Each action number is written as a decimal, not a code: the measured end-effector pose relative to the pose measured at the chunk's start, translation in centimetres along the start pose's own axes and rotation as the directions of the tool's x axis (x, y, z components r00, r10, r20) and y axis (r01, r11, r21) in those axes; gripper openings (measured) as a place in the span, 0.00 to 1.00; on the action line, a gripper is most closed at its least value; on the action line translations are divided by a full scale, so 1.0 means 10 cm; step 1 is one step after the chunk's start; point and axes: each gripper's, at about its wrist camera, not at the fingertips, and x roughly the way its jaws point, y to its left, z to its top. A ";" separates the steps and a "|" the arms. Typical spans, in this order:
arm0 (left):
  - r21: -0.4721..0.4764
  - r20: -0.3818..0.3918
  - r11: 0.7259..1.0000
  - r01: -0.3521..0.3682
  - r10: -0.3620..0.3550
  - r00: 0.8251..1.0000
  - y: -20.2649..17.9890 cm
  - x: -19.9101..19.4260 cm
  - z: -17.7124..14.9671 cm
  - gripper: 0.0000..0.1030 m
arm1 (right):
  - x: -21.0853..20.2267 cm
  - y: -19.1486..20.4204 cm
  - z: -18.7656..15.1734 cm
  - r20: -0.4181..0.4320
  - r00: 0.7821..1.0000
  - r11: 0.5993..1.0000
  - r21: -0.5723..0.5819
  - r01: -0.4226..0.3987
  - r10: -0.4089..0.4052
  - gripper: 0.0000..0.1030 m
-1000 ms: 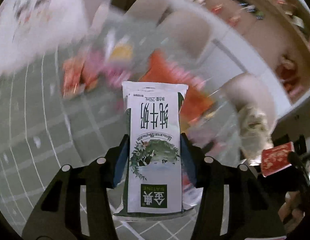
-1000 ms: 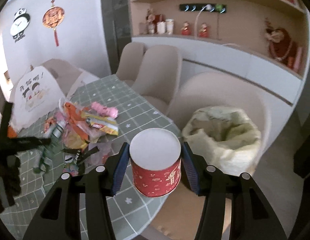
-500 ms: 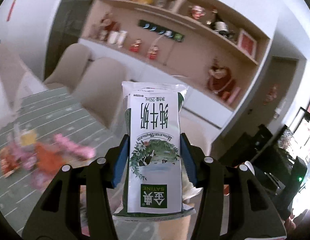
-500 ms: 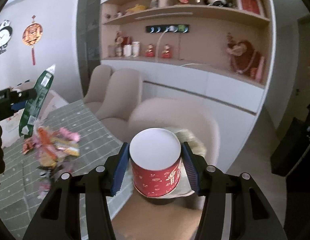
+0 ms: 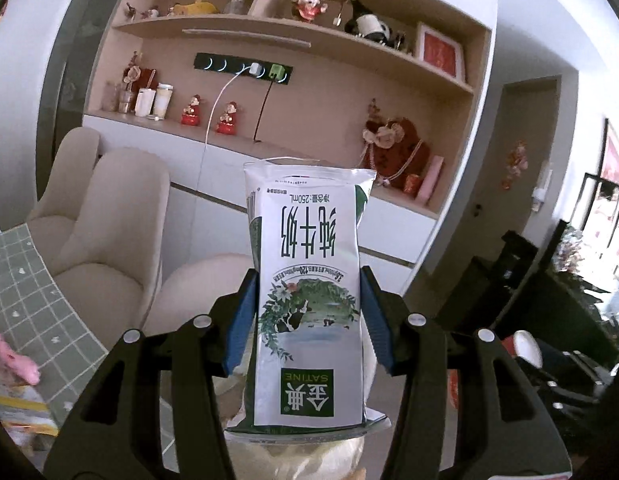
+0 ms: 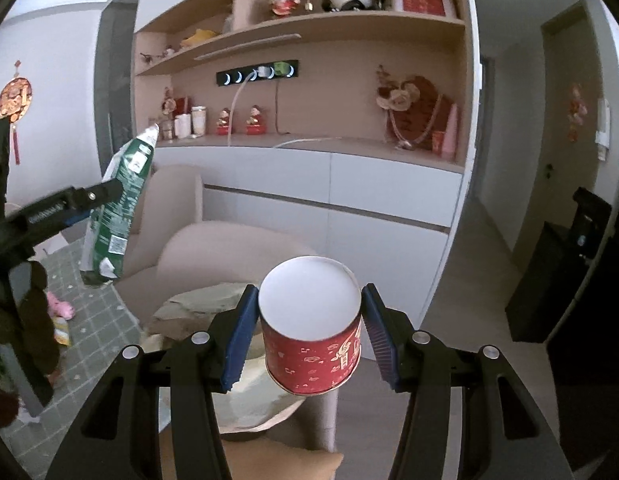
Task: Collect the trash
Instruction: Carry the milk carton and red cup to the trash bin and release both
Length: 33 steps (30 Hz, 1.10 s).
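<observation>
Left tongs [image 5: 309, 320] clamp milk pouch [image 5: 309, 300] (print inverted)

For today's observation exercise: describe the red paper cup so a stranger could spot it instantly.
Start at the beige chair before the white cabinets; the right hand-held gripper hangs in front of it. The red paper cup sits clamped between its blue pads, white bottom facing forward, unlike the green-and-white milk pouch opposite.

White-and-green milk pouch [image 5: 309, 300], red gold-patterned paper cup [image 6: 313, 356], grey-green checked tablecloth [image 5: 25, 280]
</observation>
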 end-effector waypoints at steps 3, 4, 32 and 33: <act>0.002 -0.007 1.000 -0.025 0.025 1.000 -0.08 0.24 -0.10 0.46 | 0.19 -0.13 -0.01 -0.017 1.000 1.000 0.012 0.003 -0.003 0.48; 0.001 -0.005 1.000 -0.027 0.027 1.000 -0.10 0.29 -0.13 0.46 | 0.23 -0.17 -0.01 -0.020 1.000 1.000 0.013 0.005 -0.004 0.48; -0.082 -0.351 0.965 -0.250 0.207 0.913 0.92 -0.48 -0.88 0.61 | 1.61 0.81 0.04 -0.155 0.918 0.931 0.060 -0.360 0.365 0.49; -0.085 -0.351 0.964 -0.251 0.207 0.913 0.94 -0.51 -0.88 0.61 | 1.66 0.86 0.02 -0.186 0.914 0.933 0.060 -0.355 0.360 0.50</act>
